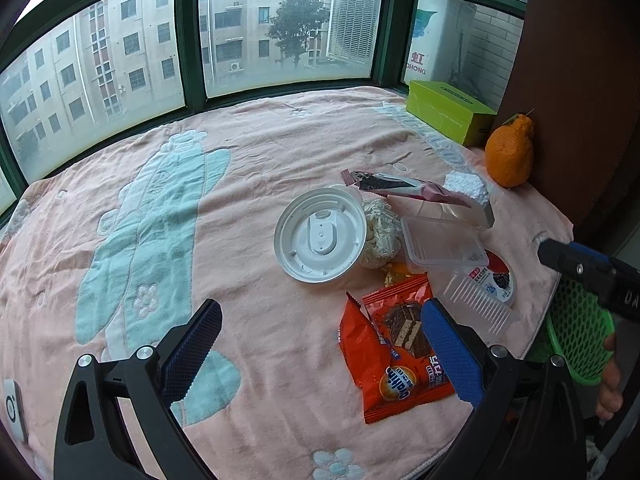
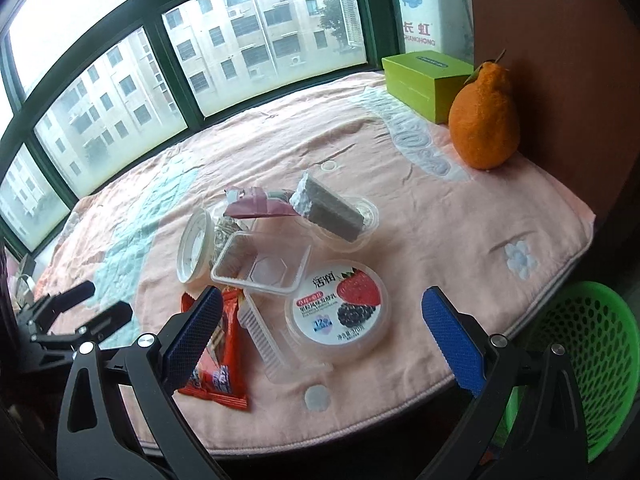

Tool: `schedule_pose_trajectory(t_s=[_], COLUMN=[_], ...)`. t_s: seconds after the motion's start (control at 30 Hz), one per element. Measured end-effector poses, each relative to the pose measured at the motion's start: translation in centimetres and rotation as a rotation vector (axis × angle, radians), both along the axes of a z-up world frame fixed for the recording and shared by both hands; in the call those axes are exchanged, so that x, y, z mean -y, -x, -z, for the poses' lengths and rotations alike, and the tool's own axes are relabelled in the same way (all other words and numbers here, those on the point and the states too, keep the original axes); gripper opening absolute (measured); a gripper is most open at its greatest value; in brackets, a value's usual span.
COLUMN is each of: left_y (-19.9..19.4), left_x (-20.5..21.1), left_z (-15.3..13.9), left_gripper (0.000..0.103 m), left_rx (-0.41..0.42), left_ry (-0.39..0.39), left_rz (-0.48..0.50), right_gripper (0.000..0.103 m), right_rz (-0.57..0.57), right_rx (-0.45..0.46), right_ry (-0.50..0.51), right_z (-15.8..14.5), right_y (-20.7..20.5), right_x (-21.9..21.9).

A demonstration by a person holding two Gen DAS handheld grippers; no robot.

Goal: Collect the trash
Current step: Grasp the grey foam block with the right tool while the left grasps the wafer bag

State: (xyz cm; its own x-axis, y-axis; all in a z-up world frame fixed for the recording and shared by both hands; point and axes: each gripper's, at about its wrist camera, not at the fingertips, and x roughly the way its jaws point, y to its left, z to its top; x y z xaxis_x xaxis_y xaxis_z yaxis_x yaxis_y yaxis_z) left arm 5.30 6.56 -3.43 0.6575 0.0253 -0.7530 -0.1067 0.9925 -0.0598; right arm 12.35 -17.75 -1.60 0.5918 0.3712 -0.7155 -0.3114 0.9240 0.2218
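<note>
Both grippers (image 1: 320,344) (image 2: 322,330) gape, holding nothing; clear tray (image 2: 262,266) sits empty, yogurt cup (image 2: 338,310) sealed

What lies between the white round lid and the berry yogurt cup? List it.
In the left wrist view, between the white lid and the yogurt cup: a crumpled clear bag and a clear plastic tray, the tray overlapping the cup.

Soft grey daylight comes in through the window (image 1: 280,32). Shadows are faint. Edges bend round, and the corners go dark.
</note>
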Motion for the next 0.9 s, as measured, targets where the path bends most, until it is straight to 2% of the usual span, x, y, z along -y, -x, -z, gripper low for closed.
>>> schedule_pose_trajectory(t_s=[0.1, 0.4, 0.77, 0.9], left_y=[-0.1, -0.3, -1.0, -1.4], left_x=[-0.1, 0.2, 1.9, 2.7], left_z=[0.2, 1.3, 3.9, 4.6], left_gripper=[0.096, 0.096, 0.096, 0.096], left_rx=[-0.006, -0.041, -0.141, -0.165], left_ry=[0.003, 0.033, 0.106, 0.116], left_rz=[0.005, 0.030, 0.074, 0.077], right_gripper=[0.097, 0.093, 0.080, 0.077], right_rz=[-0.002, 0.007, 0.015, 0.011], right_rx=[-0.058, -0.122, -0.214, -0.220], right_ry=[-0.077, -0.132, -0.231, -0.244], right_z=[0.0, 1.2, 3.1, 3.2], right_y=[-2.7, -8.2, -10.7, -11.1], right_x=[0.3, -0.5, -0.7, -0.5])
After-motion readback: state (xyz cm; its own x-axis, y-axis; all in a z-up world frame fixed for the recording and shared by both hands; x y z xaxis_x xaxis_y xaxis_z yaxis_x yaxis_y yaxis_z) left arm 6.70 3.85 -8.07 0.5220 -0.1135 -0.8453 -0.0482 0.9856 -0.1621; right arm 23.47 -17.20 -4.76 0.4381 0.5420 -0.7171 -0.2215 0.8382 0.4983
